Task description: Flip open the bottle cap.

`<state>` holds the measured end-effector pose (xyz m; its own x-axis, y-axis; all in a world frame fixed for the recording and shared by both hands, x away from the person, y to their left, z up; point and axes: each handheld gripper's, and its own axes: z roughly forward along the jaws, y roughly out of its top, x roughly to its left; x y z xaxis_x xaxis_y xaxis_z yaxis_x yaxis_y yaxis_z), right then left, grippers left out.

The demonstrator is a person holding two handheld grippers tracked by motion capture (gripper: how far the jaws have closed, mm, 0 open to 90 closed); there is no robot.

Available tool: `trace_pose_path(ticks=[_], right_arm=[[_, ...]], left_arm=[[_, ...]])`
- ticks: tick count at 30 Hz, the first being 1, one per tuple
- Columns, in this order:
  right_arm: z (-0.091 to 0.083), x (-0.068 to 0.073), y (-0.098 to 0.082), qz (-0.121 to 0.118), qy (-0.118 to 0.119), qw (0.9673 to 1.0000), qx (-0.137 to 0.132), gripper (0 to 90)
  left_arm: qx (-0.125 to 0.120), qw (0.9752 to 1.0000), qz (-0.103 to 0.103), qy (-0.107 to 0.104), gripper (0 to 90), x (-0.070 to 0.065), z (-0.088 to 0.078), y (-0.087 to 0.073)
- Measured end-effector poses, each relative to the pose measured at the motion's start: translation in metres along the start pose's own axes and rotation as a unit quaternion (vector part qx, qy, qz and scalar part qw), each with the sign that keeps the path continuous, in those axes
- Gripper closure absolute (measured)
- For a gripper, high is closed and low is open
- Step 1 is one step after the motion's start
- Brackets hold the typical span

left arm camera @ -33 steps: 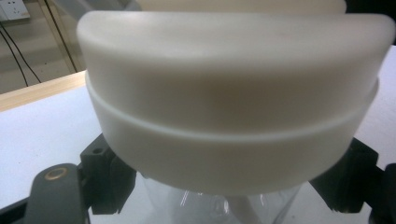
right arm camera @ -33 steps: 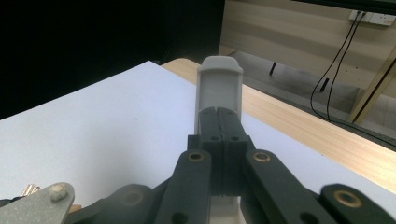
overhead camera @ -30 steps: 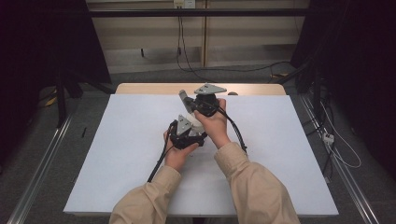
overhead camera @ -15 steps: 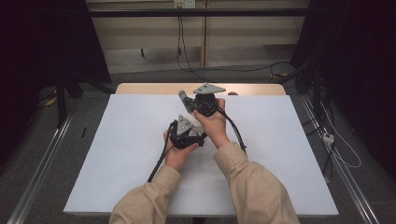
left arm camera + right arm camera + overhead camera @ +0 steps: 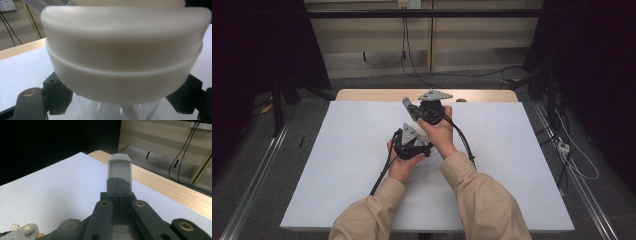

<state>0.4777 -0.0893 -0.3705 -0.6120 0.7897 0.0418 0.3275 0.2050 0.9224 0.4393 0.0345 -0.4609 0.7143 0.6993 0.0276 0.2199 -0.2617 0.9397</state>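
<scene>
In the left gripper view a broad white cap tops a clear jar, very close to the camera. My left gripper is shut on the jar's body, one jaw on each side just below the cap. In the high view the left gripper sits at mid-table under the person's left hand. My right gripper is shut on a flat grey-white piece that sticks out past its jaws. That piece is held above the table, just behind the left gripper, by the right gripper.
A white sheet covers the table, with a strip of bare wood along its far edge. Black cables trail from both grippers across the sheet. Dark stands and floor cables surround the table.
</scene>
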Motion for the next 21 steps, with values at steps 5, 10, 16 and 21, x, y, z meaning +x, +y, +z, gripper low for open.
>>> trace_pose_path(ticks=[5,10,16,21], right_arm=[[0.0013,-0.0003,0.0002,0.002,0.001,1.0,0.001,90.0],[0.0021,0.0002,0.0005,0.0,0.001,1.0,0.003,90.0],[0.0033,-0.0001,-0.0001,0.002,0.002,1.0,0.006,90.0],[0.0047,-0.0001,-0.0004,0.005,0.002,1.0,0.008,90.0]], left_arm=[[0.0,1.0,0.002,0.001,18.6,0.0002,-0.0001,0.0001],[0.0,1.0,0.0,0.0,18.6,0.0,-0.0001,0.0],[0.001,1.0,0.0,0.0,18.6,0.0001,-0.0002,0.0],[0.001,1.0,0.001,0.0,18.6,0.0002,-0.0002,0.0]])
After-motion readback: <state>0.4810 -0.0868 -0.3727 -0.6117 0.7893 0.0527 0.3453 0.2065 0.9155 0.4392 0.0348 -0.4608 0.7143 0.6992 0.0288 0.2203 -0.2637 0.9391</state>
